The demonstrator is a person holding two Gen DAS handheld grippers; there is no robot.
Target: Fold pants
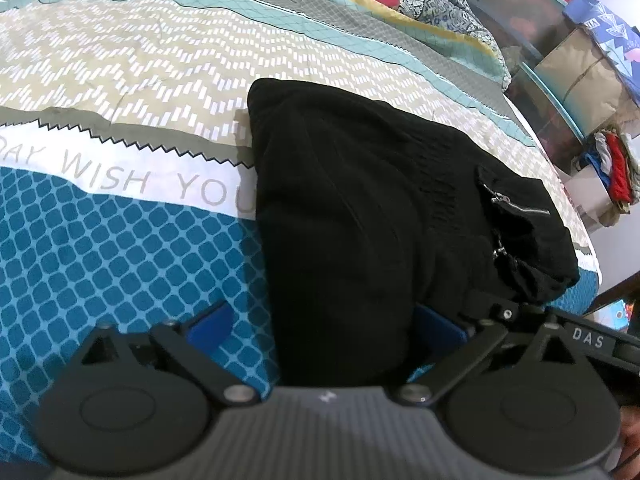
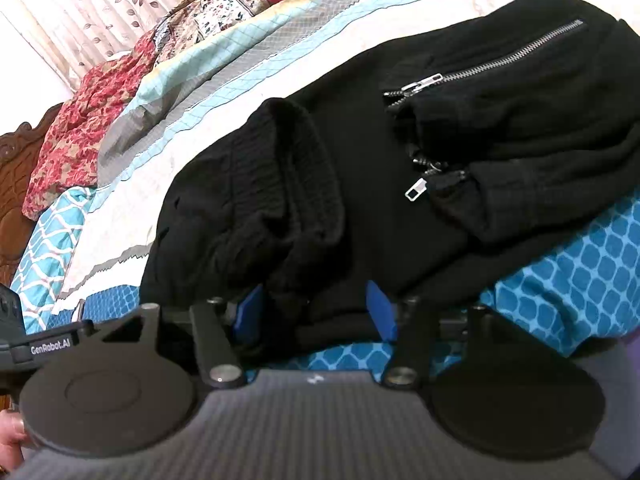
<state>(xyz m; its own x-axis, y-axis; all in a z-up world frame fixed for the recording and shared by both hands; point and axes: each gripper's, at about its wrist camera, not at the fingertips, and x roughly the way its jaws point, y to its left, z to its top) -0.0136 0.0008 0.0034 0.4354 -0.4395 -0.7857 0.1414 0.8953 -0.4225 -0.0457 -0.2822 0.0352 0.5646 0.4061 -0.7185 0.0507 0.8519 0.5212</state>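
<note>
Black pants (image 1: pixel 360 200) lie folded in a thick bundle on the patterned bedsheet (image 1: pixel 120 240), with a silver pocket zipper (image 1: pixel 520 208) on their right side. My left gripper (image 1: pixel 324 324) stands wide open astride the bundle's near end; its left pad (image 1: pixel 210 322) rests clear over the sheet. In the right wrist view the pants (image 2: pixel 360 160) fill the middle, zipper (image 2: pixel 500 56) at upper right. My right gripper (image 2: pixel 316 308) is open, and a fold of the near edge sits loosely between its blue pads (image 2: pixel 380 308).
A floral quilt (image 2: pixel 80 120) is bunched along the bed's far side, by a wooden headboard (image 2: pixel 12 180) and curtain (image 2: pixel 80 0). Boxes and bags (image 1: pixel 580 80) stand beyond the bed's right edge. Blue-patterned sheet (image 2: pixel 580 280) lies bare beside the pants.
</note>
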